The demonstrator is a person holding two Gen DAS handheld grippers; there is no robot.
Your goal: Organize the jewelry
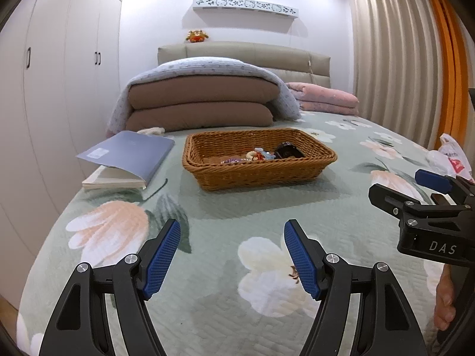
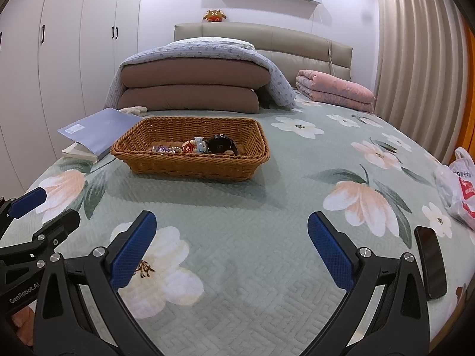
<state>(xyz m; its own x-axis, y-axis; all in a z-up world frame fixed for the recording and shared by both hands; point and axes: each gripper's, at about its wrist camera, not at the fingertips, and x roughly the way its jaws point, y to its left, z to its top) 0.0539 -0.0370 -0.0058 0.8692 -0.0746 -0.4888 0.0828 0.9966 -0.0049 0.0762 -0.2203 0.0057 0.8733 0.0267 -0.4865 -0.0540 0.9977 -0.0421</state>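
Nearest, the left gripper (image 1: 231,255) is hovering over the flowered bedspread (image 1: 267,207), its blue-padded jaws standing wide apart with nothing between them. Beside it the right gripper (image 2: 231,249) is hanging over the same bedspread, its jaws likewise spread and gripping nothing; in the left wrist view it is showing at the right edge, with part of a hand (image 1: 445,305) below it. Just to the right of the right gripper, a dark phone (image 2: 430,261) is lying flat on the bed.

Farther on, well ahead of both sets of jaws and touching neither, the wicker basket (image 1: 258,172) is sitting on the bedspread, its long axis running across the bed from left to right. It is lying straight ahead of the left gripper and ahead and to the left of the right one. Inside it the jewelry (image 2: 178,147) is resting in a small row along the basket's floor: purple and pale beads at the left, something red in the middle, and a black watch (image 2: 221,145) at the right end. Which way each small piece is pointing is too fine to tell.

Left of the basket a blue folder (image 1: 130,151) is lying on a book. A white plastic bag (image 2: 463,184) is sitting at the bed's right edge. Beyond, folded brown bedding (image 1: 202,103) under a pale quilt and a pink folded blanket (image 1: 326,98) are lying before the headboard (image 1: 243,52).
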